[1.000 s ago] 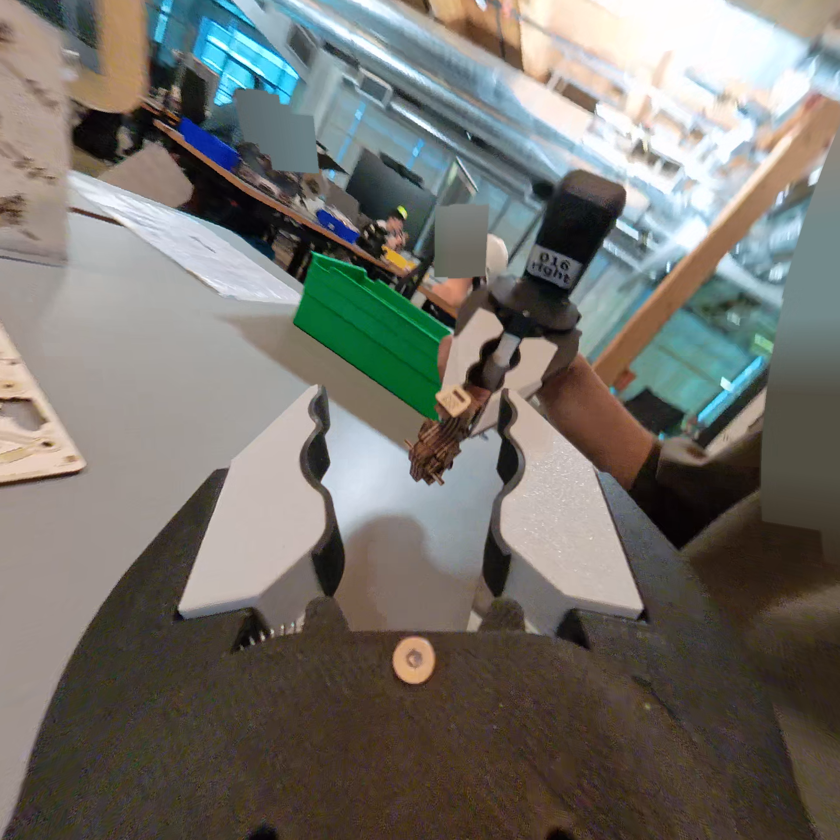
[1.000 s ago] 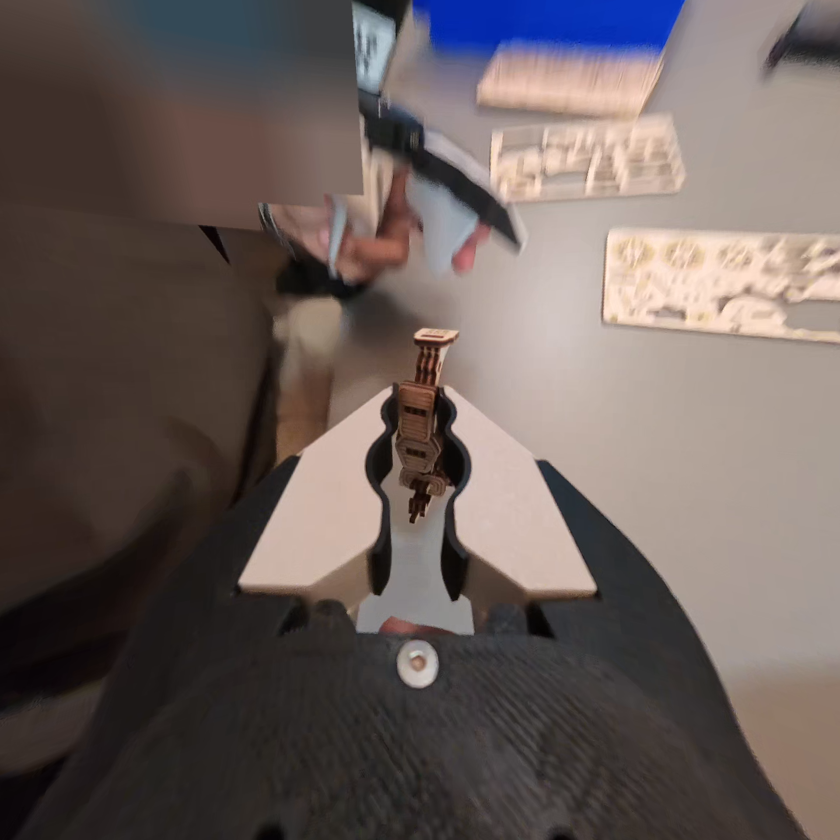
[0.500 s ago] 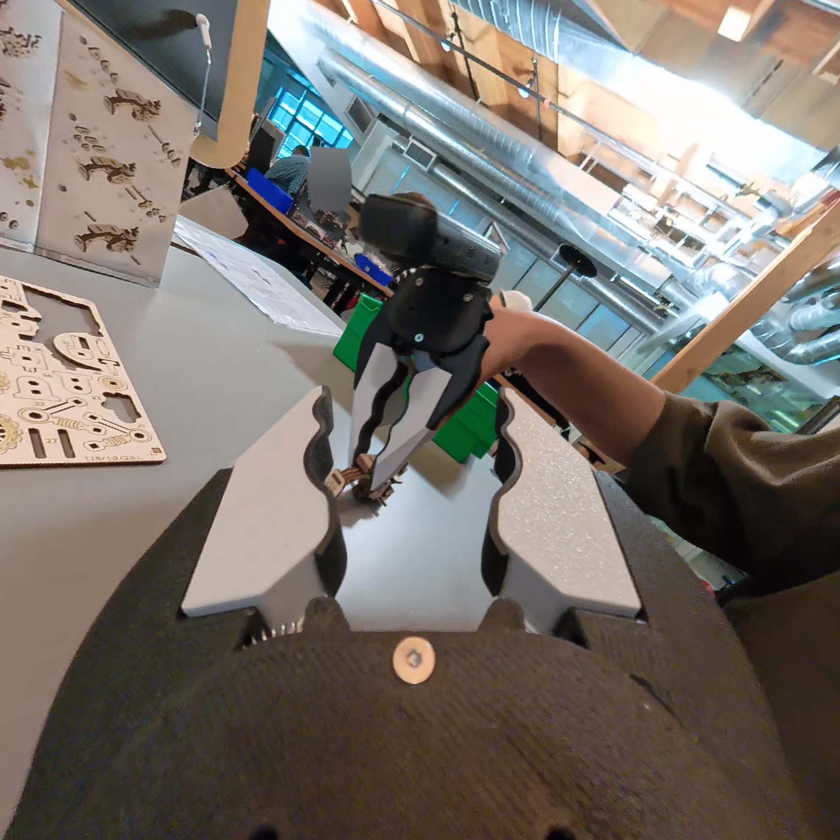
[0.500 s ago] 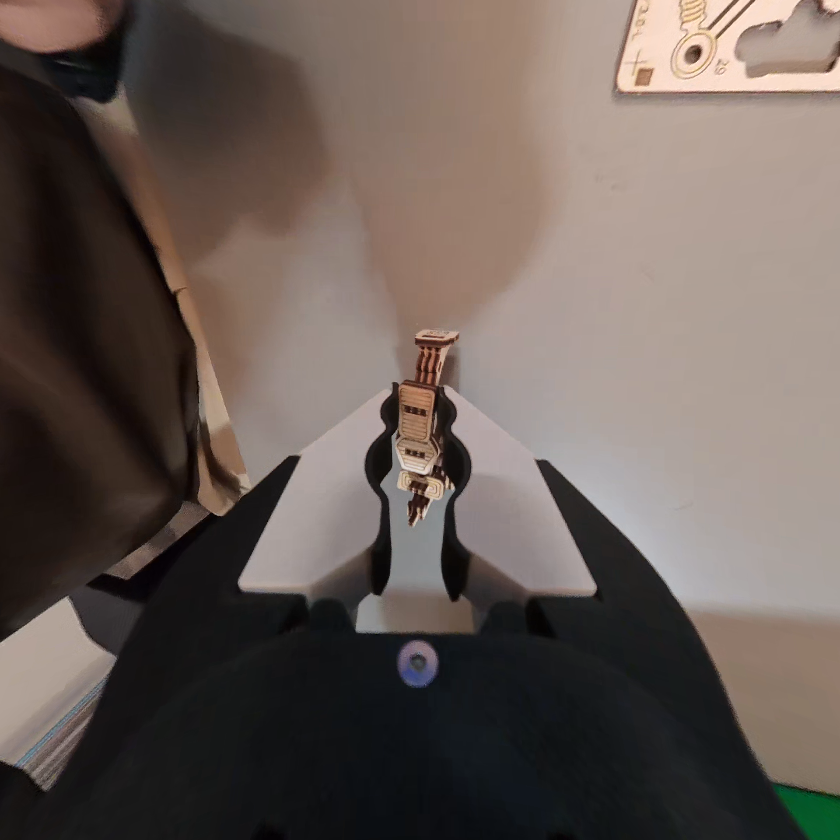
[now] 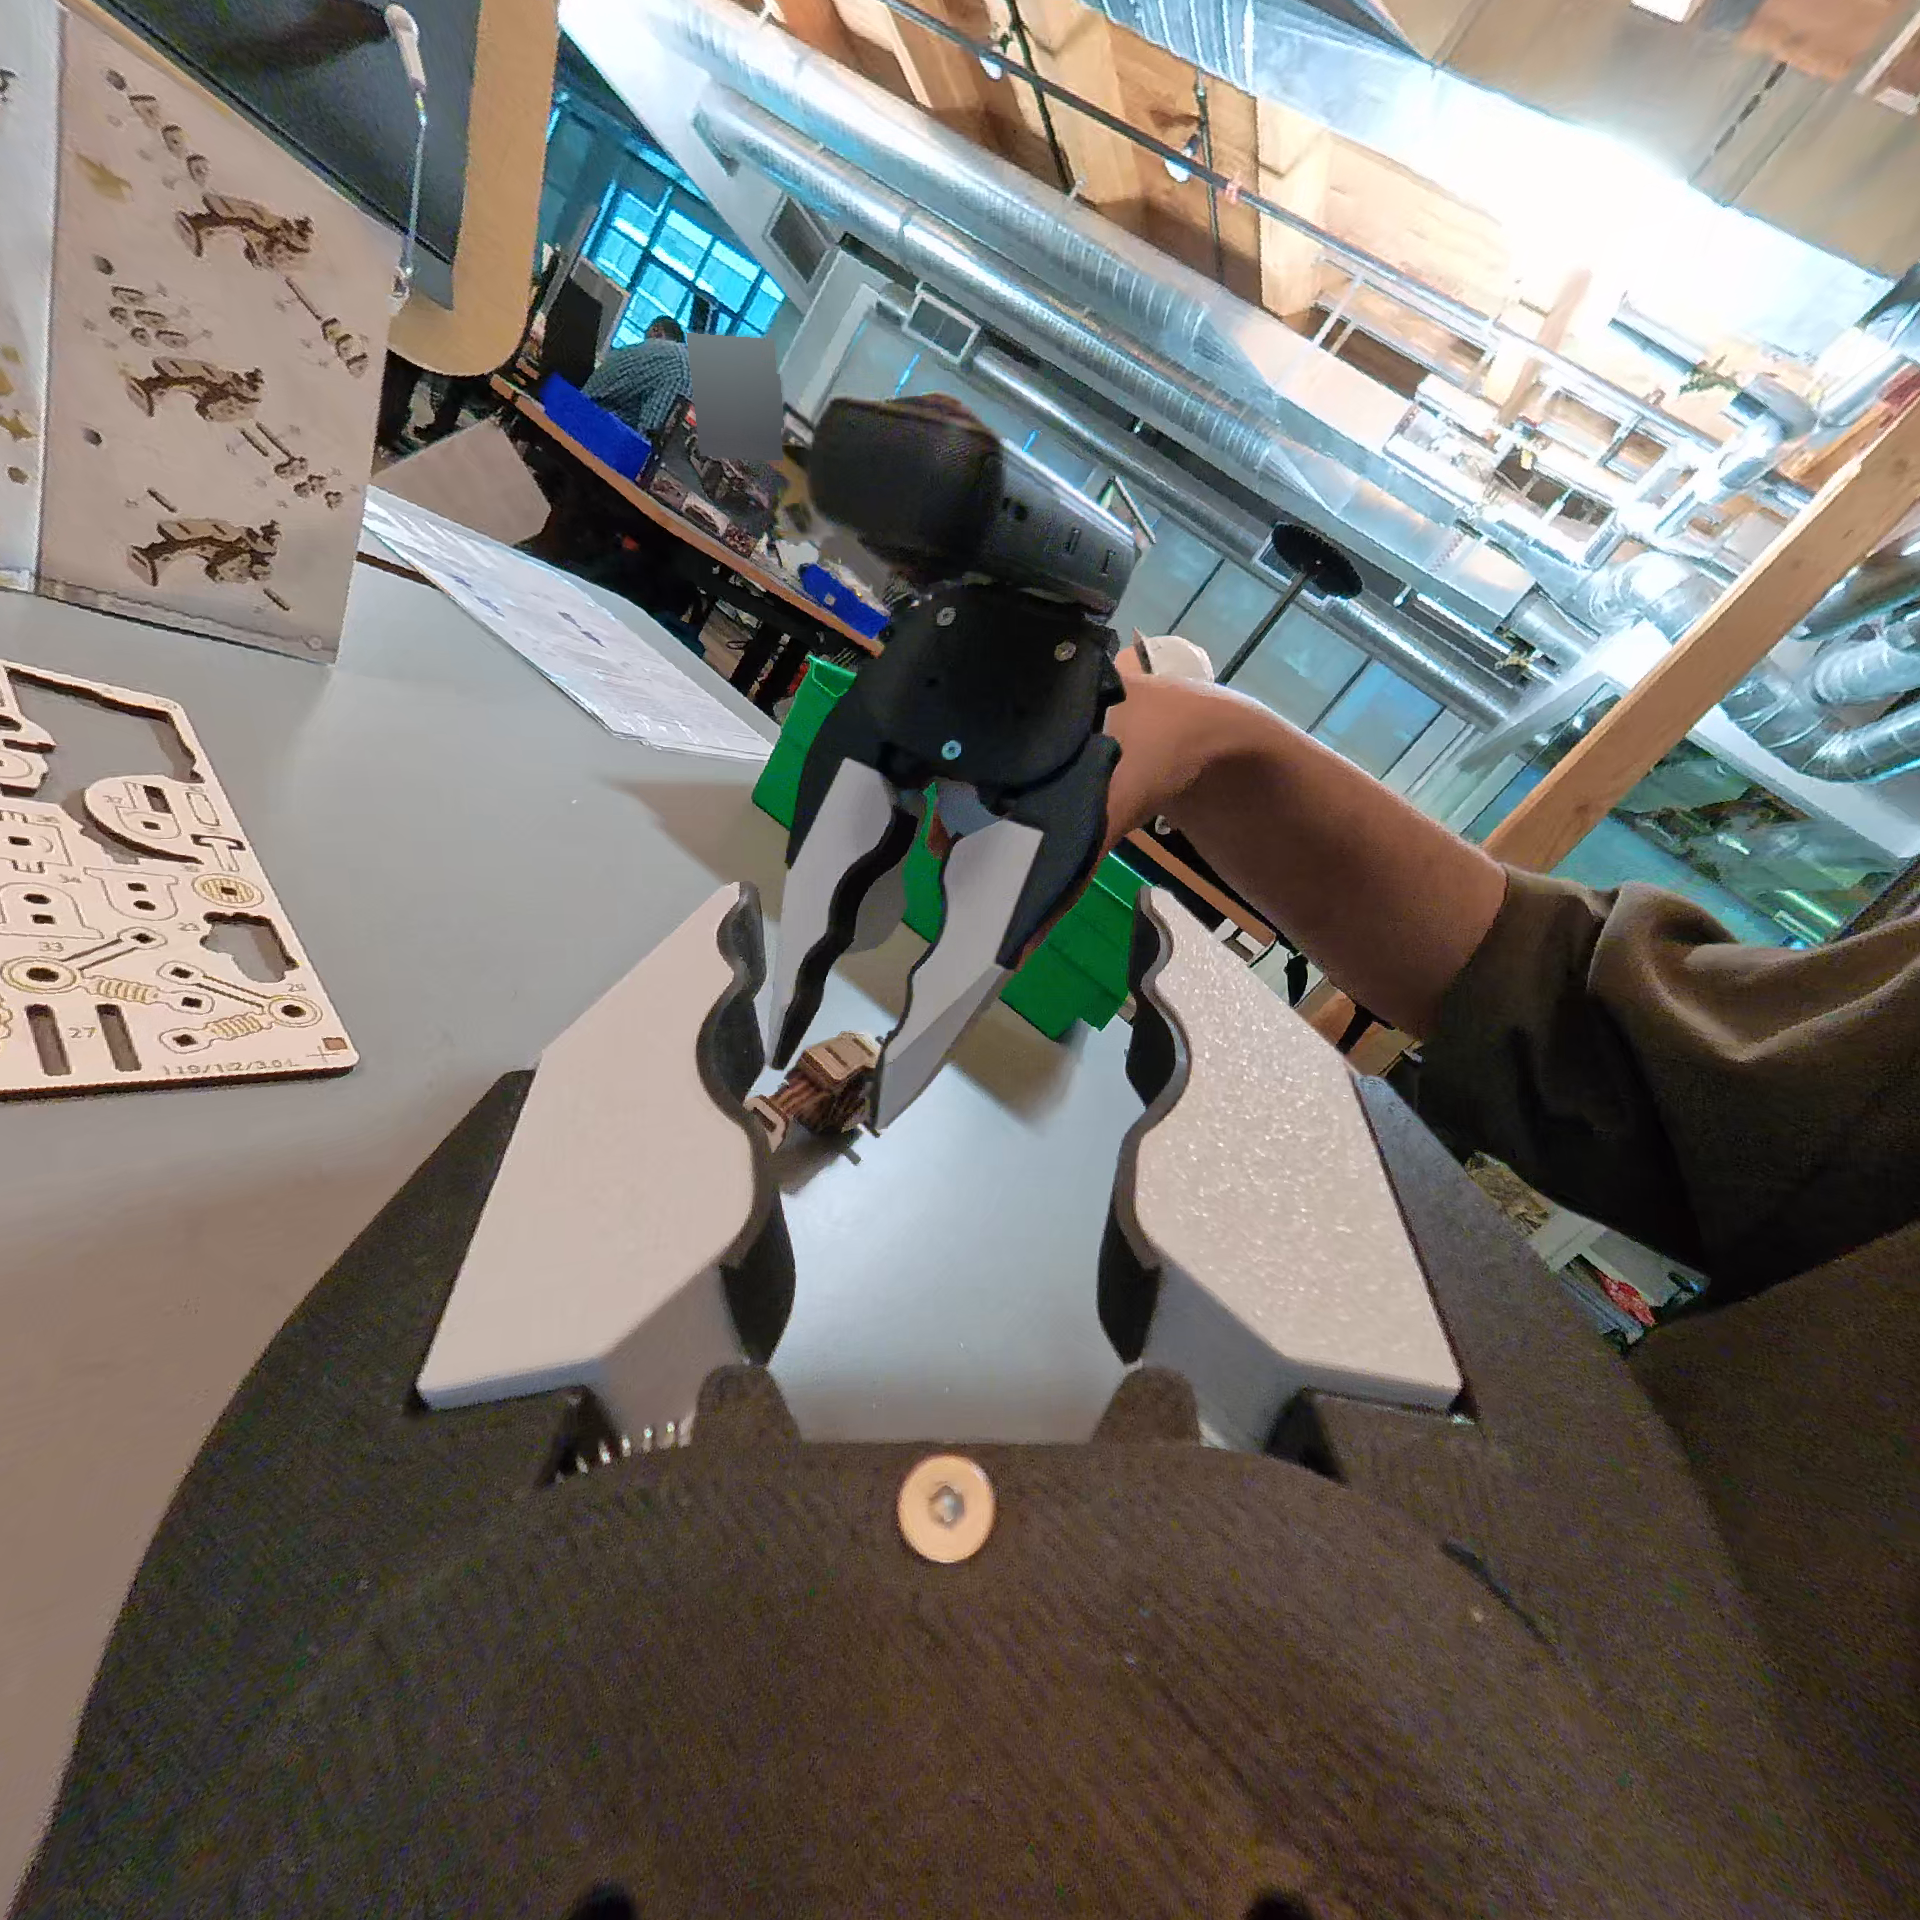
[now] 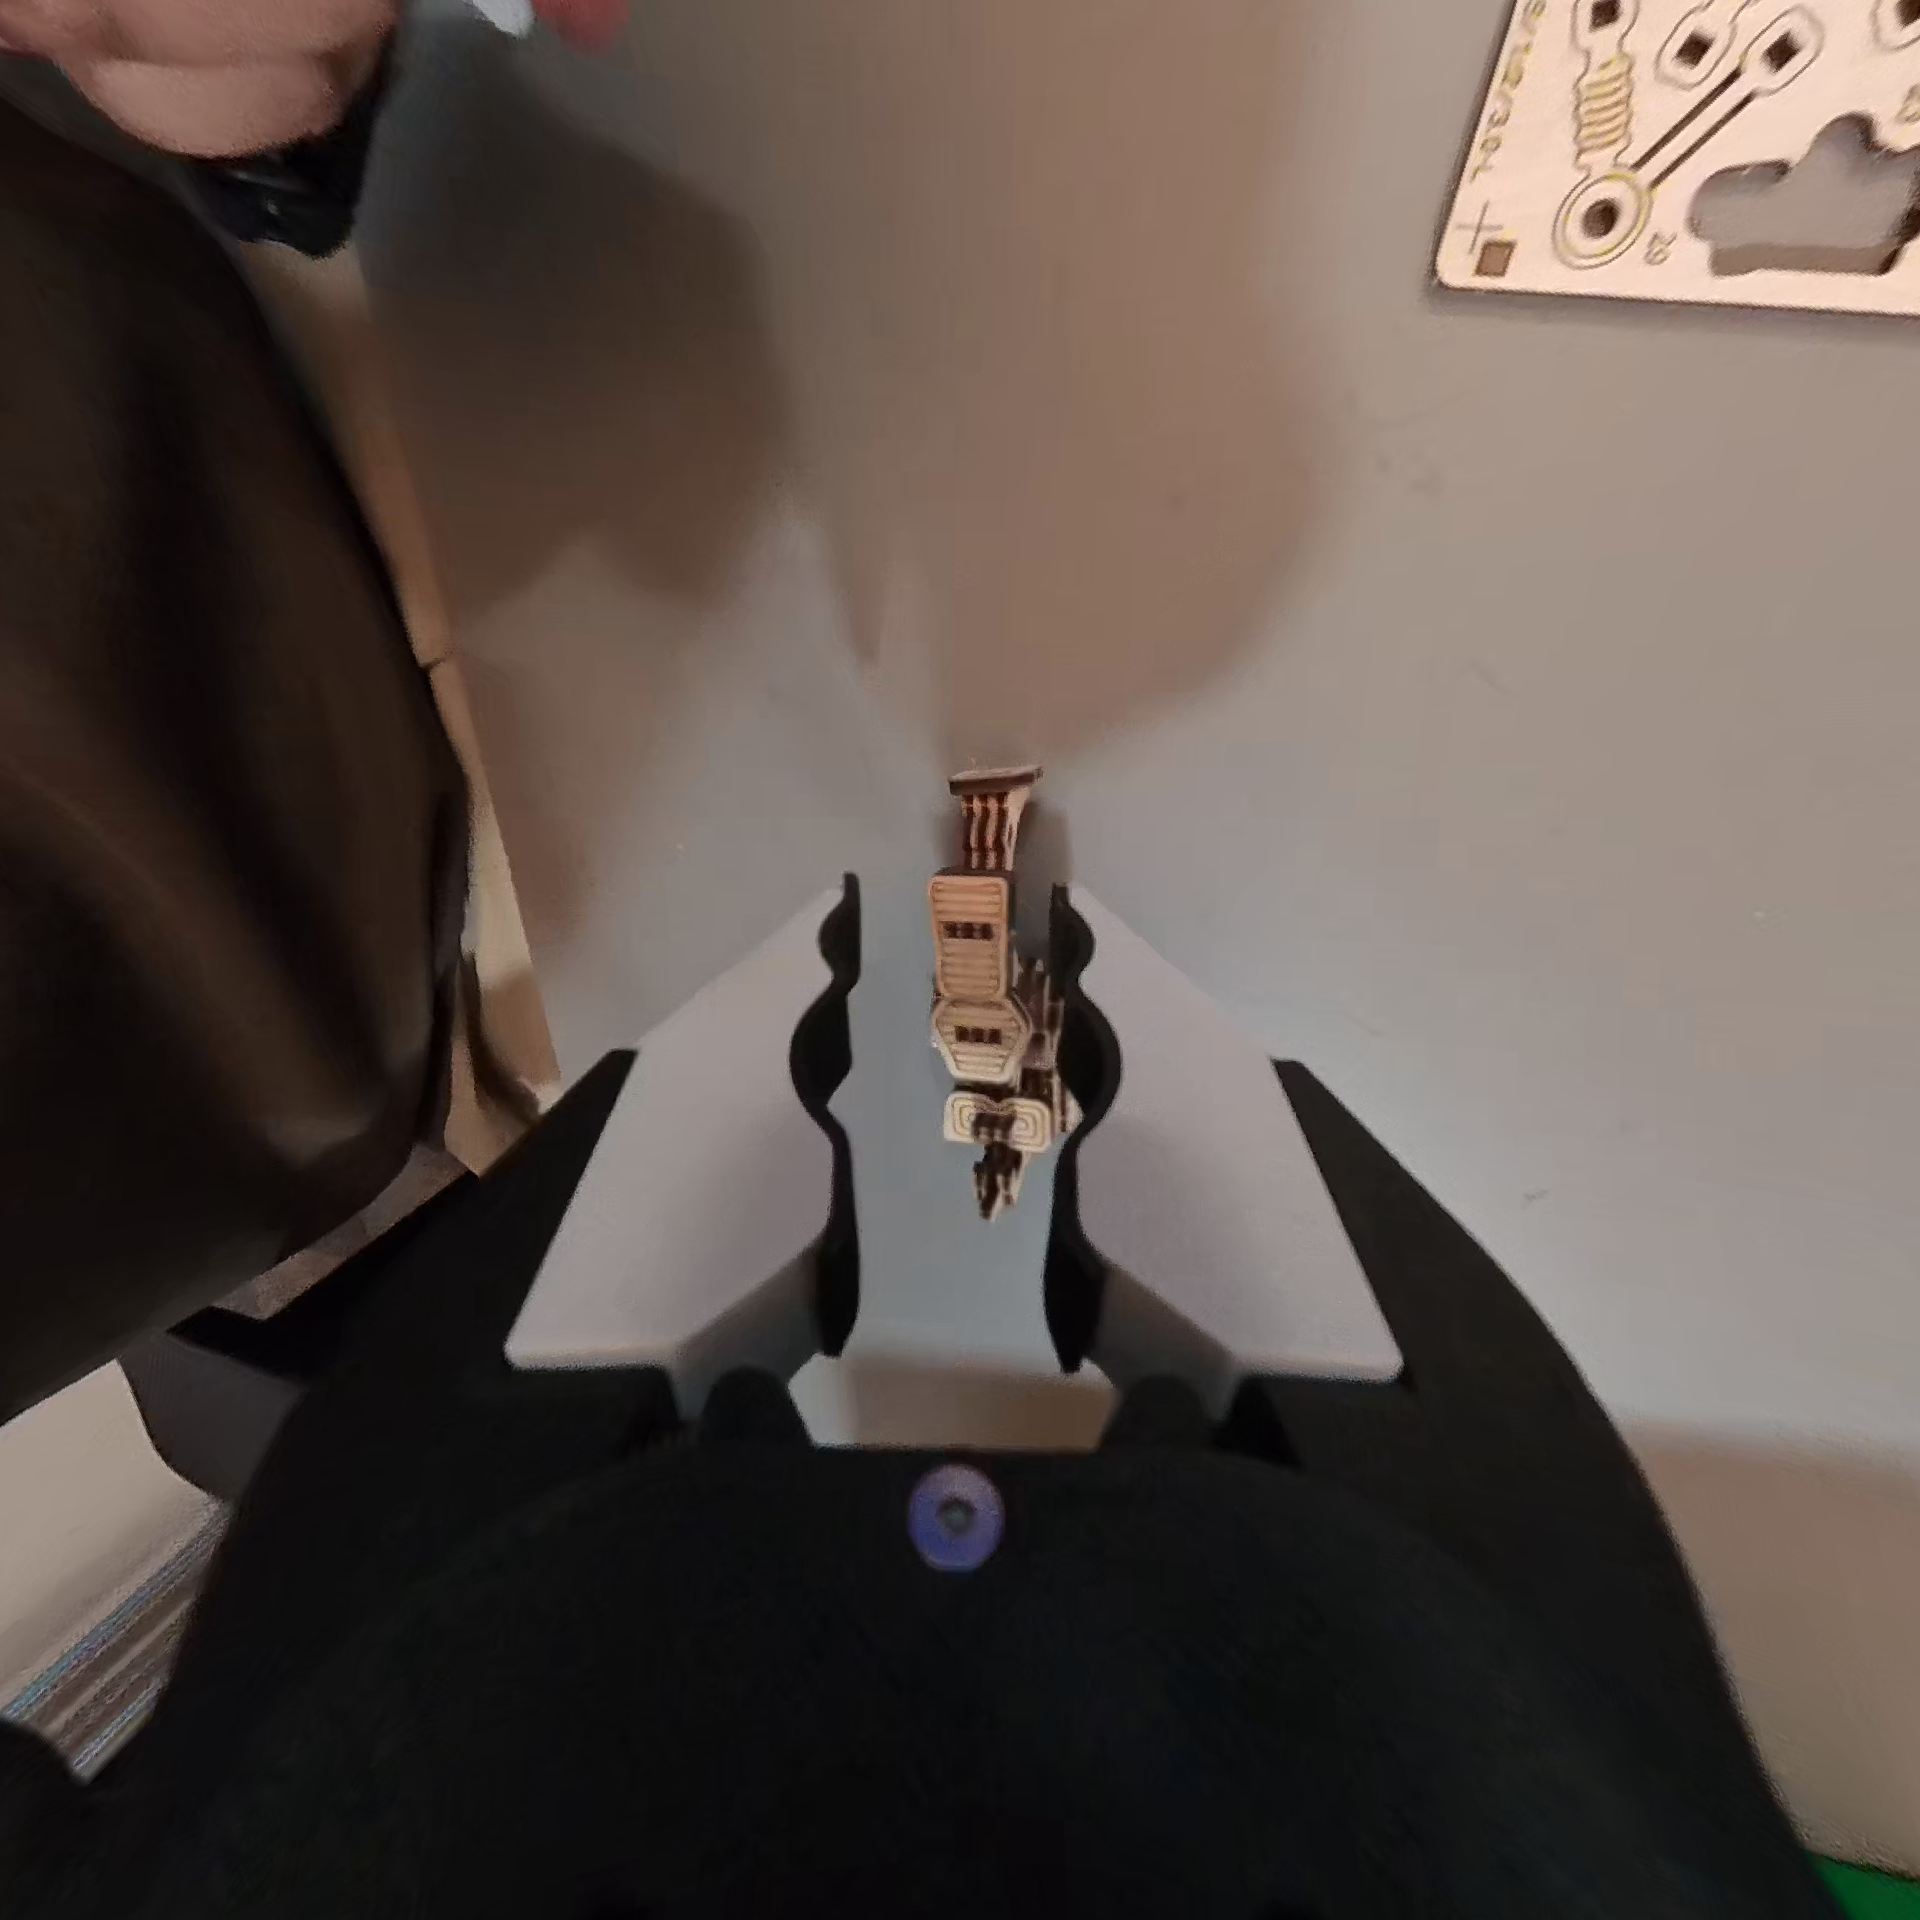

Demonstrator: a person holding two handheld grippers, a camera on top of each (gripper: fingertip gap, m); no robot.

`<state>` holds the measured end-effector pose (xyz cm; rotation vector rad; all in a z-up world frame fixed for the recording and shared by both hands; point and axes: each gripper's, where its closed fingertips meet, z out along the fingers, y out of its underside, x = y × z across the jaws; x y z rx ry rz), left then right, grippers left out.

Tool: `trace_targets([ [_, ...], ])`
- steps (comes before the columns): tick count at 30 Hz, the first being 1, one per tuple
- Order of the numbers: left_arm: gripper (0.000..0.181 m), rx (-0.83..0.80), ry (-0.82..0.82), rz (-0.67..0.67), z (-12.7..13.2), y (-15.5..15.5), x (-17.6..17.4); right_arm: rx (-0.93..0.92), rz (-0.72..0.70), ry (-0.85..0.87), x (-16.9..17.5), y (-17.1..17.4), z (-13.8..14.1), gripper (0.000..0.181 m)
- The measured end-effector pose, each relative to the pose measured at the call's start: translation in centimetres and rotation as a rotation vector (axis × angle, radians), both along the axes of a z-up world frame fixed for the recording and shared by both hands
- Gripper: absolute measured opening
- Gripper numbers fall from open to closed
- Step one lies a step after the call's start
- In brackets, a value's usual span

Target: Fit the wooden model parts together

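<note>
- The right claw (image 6: 951, 997) points down at the grey table (image 6: 1455, 831), its fingers spread; the small wooden model piece (image 6: 987, 997) lies between them, against the right finger with a clear gap to the left one, so nothing pinches it.
- Seen from the left wrist, the wooden model piece (image 5: 821, 1081) rests on the table under the right claw's (image 5: 831, 1070) tips.
- The left claw (image 5: 940, 1049) is spread wide and empty, just short of the piece.
- The step in hand looks like setting the piece down or regripping it.
- Next likely needs another part from the wooden sheet (image 5: 135, 935), off to the left claw's left, lined up squarely with a slot.
</note>
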<state>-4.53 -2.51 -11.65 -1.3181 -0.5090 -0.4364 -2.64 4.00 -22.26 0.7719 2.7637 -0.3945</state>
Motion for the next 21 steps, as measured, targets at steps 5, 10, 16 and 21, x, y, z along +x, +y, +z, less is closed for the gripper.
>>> trace_targets([
  [5, 0.068, -0.007, 0.025, 0.001, 0.1, -0.1, 0.1, -0.134, -0.147, 0.118, -0.4, 0.0, 4.1, 0.049],
  [10, 0.067, -0.031, 0.063, -0.014, 0.0, -0.1, 1.0, -0.453, -0.367, 0.717, 0.2, 0.8, 10.8, 0.047],
  [16, 0.066, -0.120, 0.128, -0.035, -1.0, 0.2, 1.6, -0.682, -0.596, 1.355, 5.3, 4.4, 11.2, 0.026],
  [21, 0.067, -0.175, 0.197, 0.002, -1.8, 1.9, -0.3, -0.601, -0.588, 1.388, 4.2, 7.0, 9.5, 0.023],
])
